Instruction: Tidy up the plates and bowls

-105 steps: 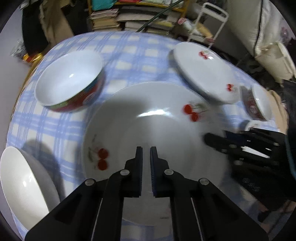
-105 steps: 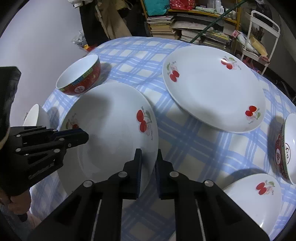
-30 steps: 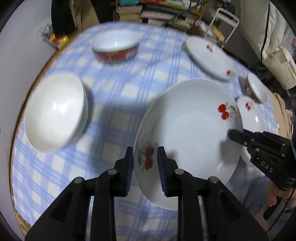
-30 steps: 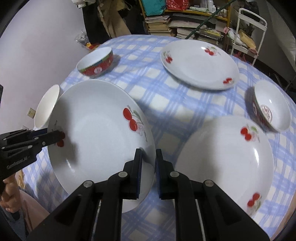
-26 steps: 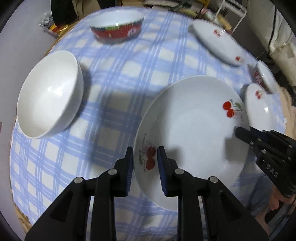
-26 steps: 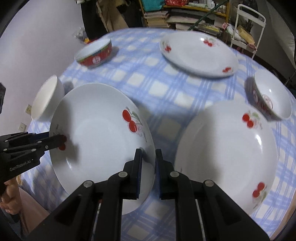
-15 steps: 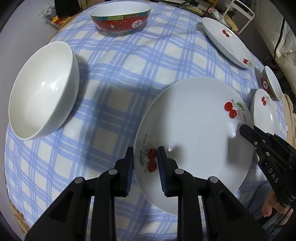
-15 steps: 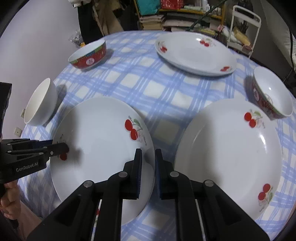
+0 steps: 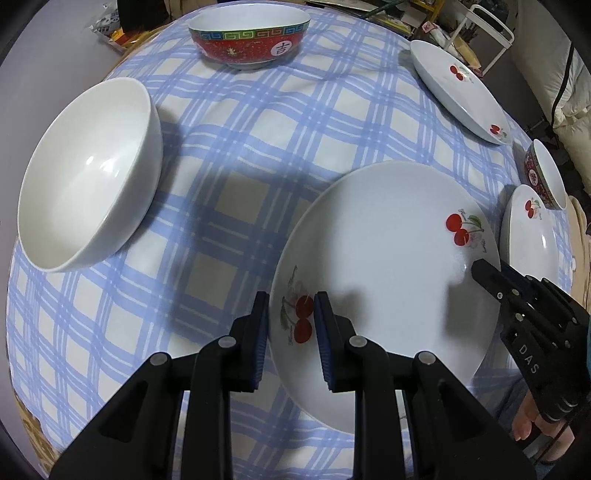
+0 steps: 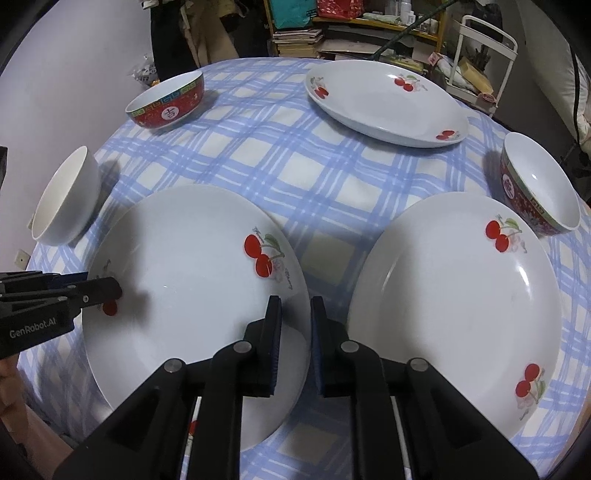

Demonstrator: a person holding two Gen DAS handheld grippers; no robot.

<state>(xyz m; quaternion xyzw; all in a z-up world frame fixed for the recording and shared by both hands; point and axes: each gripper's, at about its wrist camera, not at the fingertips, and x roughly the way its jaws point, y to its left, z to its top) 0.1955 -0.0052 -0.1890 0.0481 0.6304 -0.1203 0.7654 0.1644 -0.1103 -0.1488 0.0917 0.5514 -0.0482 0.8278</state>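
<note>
The plate (image 10: 192, 280), lifted and carried a moment ago, now rests on the desk (image 10: 280, 162) at 9 o'clock of a second plate (image 10: 454, 295). Left gripper (image 9: 288, 314) and right gripper (image 10: 294, 325) each pinch its rim at opposite edges; release appears due next.

Both grippers (image 10: 294, 325) clamp the cherry plate (image 10: 192, 266).

White plates (image 10: 192, 266) bear red cherries; tablecloth (image 9: 258, 122) blue-checked; bowl (image 9: 249, 35) red, seemingly green-banded.
</note>
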